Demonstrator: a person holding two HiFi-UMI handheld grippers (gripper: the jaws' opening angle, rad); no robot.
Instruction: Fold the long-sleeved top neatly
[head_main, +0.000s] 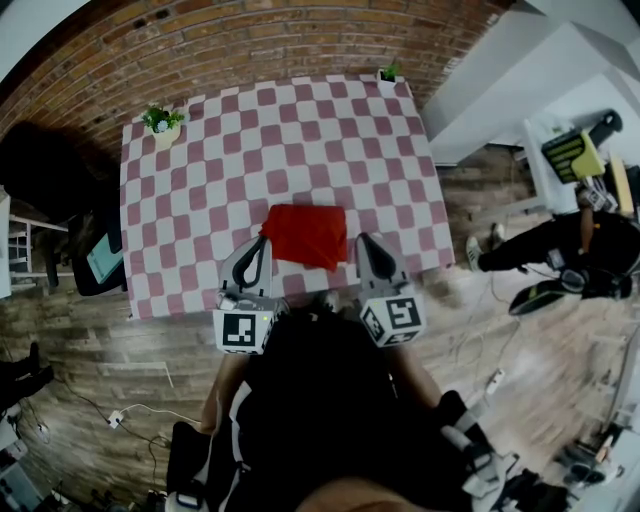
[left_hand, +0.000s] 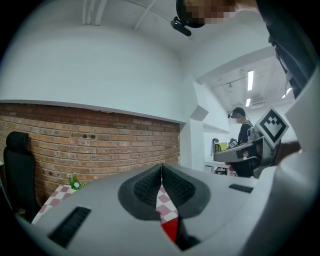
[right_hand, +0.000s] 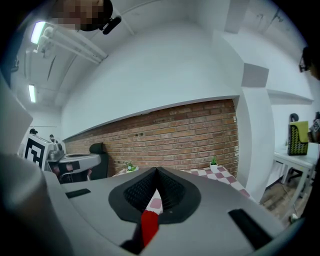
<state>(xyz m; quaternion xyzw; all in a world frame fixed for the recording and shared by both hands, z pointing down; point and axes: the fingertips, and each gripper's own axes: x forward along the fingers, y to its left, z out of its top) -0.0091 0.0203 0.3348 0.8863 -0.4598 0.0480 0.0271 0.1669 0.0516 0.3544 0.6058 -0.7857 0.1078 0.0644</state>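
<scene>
Closest to the person, the left gripper (head_main: 260, 245) and right gripper (head_main: 365, 243) hang over the table's (head_main: 190, 190) near edge. Both have their jaws pressed together with nothing between them. Between the two tips lies the top (head_main: 305, 235), a folded red square at the middle of the near edge. Each tip is just beside one side of it; I cannot tell whether they touch. Beyond is bare checked cloth, with a small plant (head_main: 160, 122) at the far left corner and another (head_main: 389, 74) at the far right.
</scene>
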